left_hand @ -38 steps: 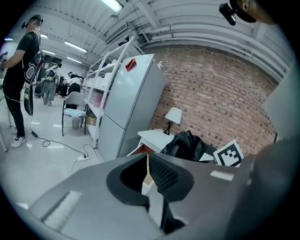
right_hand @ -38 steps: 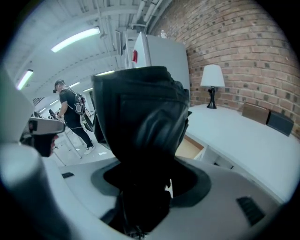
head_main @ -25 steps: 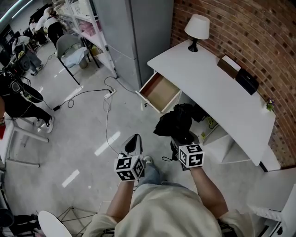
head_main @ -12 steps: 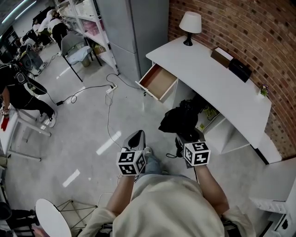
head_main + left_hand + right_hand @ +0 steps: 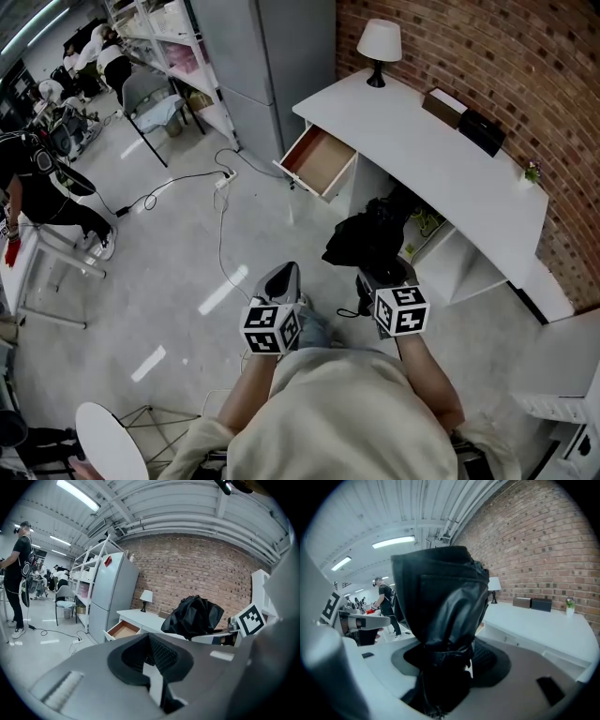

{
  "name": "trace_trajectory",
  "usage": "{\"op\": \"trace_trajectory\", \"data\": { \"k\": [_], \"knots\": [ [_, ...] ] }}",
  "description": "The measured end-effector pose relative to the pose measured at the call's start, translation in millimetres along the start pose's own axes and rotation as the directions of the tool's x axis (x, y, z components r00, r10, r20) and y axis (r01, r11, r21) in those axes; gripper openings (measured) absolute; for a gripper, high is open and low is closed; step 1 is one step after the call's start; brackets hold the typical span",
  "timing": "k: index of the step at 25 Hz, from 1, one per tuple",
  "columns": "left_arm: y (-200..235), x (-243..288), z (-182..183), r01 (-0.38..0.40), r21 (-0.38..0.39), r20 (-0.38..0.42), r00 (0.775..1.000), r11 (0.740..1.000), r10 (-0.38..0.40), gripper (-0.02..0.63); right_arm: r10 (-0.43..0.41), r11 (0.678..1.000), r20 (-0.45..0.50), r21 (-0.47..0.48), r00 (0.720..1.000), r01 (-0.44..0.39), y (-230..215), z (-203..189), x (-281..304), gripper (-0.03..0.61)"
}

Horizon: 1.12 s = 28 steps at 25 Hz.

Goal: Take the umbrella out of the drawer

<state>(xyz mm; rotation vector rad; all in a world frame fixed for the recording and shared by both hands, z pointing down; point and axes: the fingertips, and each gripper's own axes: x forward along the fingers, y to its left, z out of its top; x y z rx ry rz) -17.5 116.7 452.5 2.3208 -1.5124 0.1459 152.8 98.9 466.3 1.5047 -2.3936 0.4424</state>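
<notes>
A folded black umbrella (image 5: 368,239) hangs in the air in front of the white desk (image 5: 441,155), clamped in my right gripper (image 5: 380,277). In the right gripper view the umbrella (image 5: 440,611) fills the middle, its bundled lower end pinched between the jaws of the right gripper (image 5: 454,667). The desk's wooden drawer (image 5: 319,165) stands pulled out, and I see nothing inside it. My left gripper (image 5: 280,278) is shut and holds nothing, level with the right one and to its left. From the left gripper (image 5: 152,667), the umbrella (image 5: 194,615) shows to the right.
A lamp (image 5: 379,43) and two boxes (image 5: 464,116) stand on the desk, which has open shelves (image 5: 452,263) below. A grey fridge (image 5: 267,56) stands left of the desk. A cable with a power strip (image 5: 223,184) lies on the floor. People (image 5: 37,178) and a chair (image 5: 150,98) are far left.
Both grippers and the umbrella have drawn back from the desk, which now sits farther up the head view. The right gripper keeps its hold and the left stays shut.
</notes>
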Motion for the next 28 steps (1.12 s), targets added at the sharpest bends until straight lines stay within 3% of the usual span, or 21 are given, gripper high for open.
{"op": "trace_trajectory", "data": {
  "k": [28],
  "knots": [
    [15.5,24.2,8.4,-0.014,-0.001,-0.001,1.000,1.000,0.014,0.011,0.013,1.000,-0.001,0.008,1.000,-0.013,-9.2,9.5,23.4,0.255]
  ]
}}
